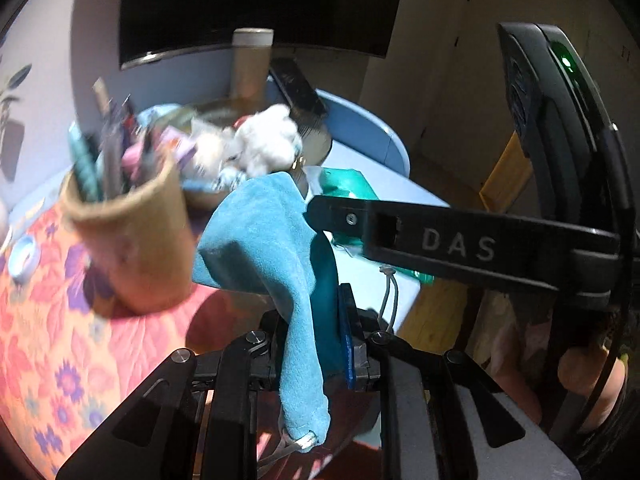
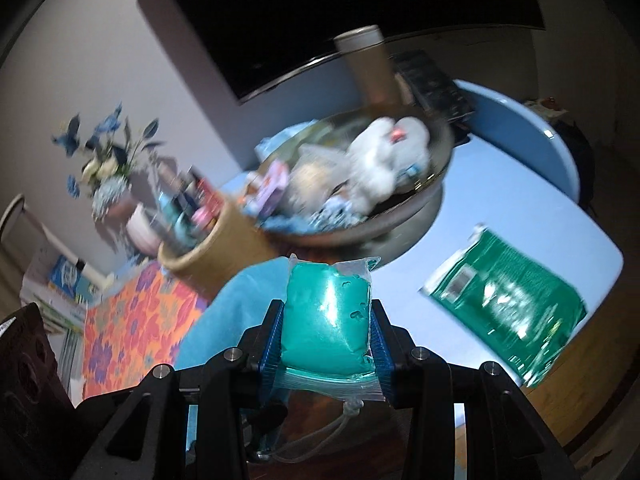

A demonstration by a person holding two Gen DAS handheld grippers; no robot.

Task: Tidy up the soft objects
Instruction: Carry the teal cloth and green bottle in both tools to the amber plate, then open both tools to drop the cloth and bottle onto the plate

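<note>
Left gripper: jaws drawn close on a blue suede-like cloth pouch, which drapes over and between the fingers; its lower end hangs down with a metal ring at the tip. Right gripper: blue pads clamped on both sides of a clear zip bag of teal putty, held upright; a thin cord hangs below the bag. In the left wrist view the right gripper's black body, lettered "DAS", crosses the frame, its tip touching the pouch.

Surface: a pale blue table with a rounded end. On the left part of it lies an orange floral mat. A tan cylindrical holder full of pens stands at the mat's edge. To the right, flat on the bare table, a green foil packet, well apart from the holder.

Behind the holder: a shallow metal bowl heaped with soft items, among them a white plush toy; blurred, other contents not identifiable. Behind the bowl, a tall cardboard tube standing upright, and a dark remote-like object just beside it.

Room: lilac wall, dark wall-mounted screen above the table, a vase of blue flowers at far left. Wooden floor shows beyond the table edge.
</note>
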